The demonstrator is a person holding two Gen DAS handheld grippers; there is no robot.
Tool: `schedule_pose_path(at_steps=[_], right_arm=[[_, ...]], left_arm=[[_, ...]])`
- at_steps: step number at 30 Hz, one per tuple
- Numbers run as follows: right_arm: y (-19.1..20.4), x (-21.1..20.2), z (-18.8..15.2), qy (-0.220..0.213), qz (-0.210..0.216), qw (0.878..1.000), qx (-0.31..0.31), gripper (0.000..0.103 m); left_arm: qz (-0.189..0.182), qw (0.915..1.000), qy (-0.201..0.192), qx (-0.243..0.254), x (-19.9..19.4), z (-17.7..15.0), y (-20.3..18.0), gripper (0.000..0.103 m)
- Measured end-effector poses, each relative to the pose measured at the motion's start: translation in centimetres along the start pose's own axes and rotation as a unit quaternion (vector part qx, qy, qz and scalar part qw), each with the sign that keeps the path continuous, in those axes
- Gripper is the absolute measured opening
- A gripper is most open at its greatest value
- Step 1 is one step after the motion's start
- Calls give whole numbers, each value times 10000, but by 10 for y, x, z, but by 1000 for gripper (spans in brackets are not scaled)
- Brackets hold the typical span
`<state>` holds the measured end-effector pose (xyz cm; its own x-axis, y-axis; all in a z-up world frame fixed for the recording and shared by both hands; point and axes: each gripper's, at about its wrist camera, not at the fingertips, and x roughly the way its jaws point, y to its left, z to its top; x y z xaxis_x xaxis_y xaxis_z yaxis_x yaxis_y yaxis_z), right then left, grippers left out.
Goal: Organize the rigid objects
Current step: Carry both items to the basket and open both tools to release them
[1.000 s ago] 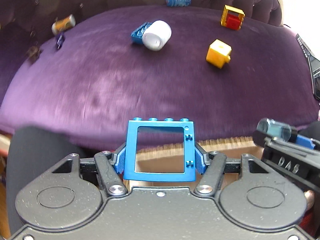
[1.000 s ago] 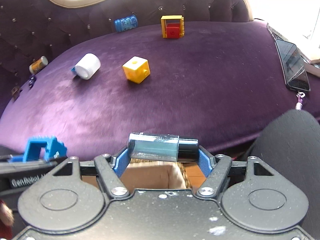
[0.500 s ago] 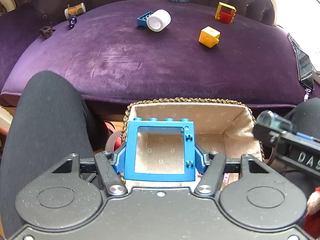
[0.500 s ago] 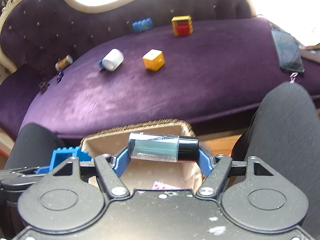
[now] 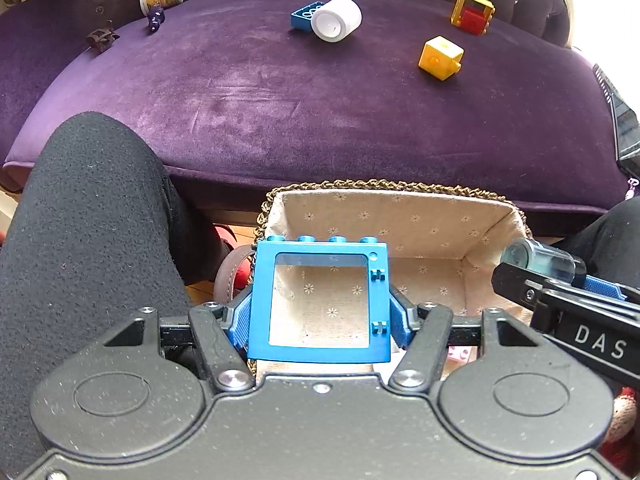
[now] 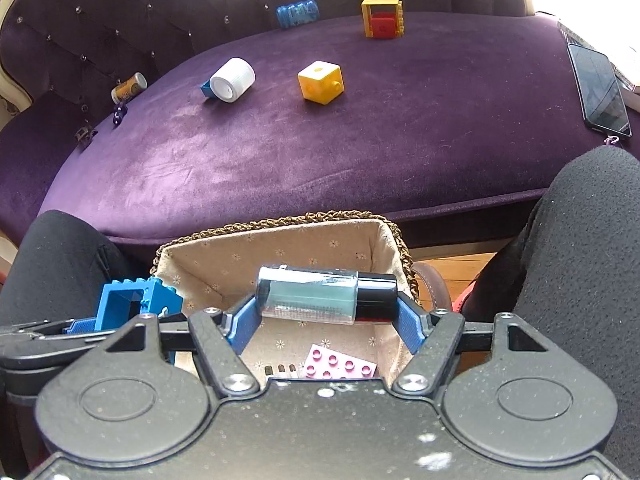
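Both grippers have swung back from purple sofa (image 6: 360,152) to above lined wicker basket (image 5: 400,216) between person's knees – a second ago only sofa edge lay beneath. Left gripper (image 5: 320,316) clamped on blue window-frame brick (image 5: 320,300); right gripper (image 6: 326,320) clamped endwise on clear black-capped vial (image 6: 326,294). Pink stud plate (image 6: 340,366) already in basket. Judged ready to release – yellow cube (image 6: 322,82), white cylinder (image 6: 232,80) left on sofa

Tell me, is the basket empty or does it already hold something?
Not empty. A pink studded plate lies on the floor of the basket, seen between the right gripper's fingers.
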<state>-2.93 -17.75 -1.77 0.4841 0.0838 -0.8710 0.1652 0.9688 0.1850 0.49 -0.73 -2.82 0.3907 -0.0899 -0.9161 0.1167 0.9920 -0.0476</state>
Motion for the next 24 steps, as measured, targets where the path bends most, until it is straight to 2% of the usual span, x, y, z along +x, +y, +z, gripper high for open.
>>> schedule_pose_path(at_steps=[11,24], right_arm=[[7,13,2,290,-87,9993,-215,70],[9,15,3,334,-151,9990,-237,70]], left_arm=[[205,9995,188,170,10,0,-5,60],[288,9987,310,296,14,0,-9,61]])
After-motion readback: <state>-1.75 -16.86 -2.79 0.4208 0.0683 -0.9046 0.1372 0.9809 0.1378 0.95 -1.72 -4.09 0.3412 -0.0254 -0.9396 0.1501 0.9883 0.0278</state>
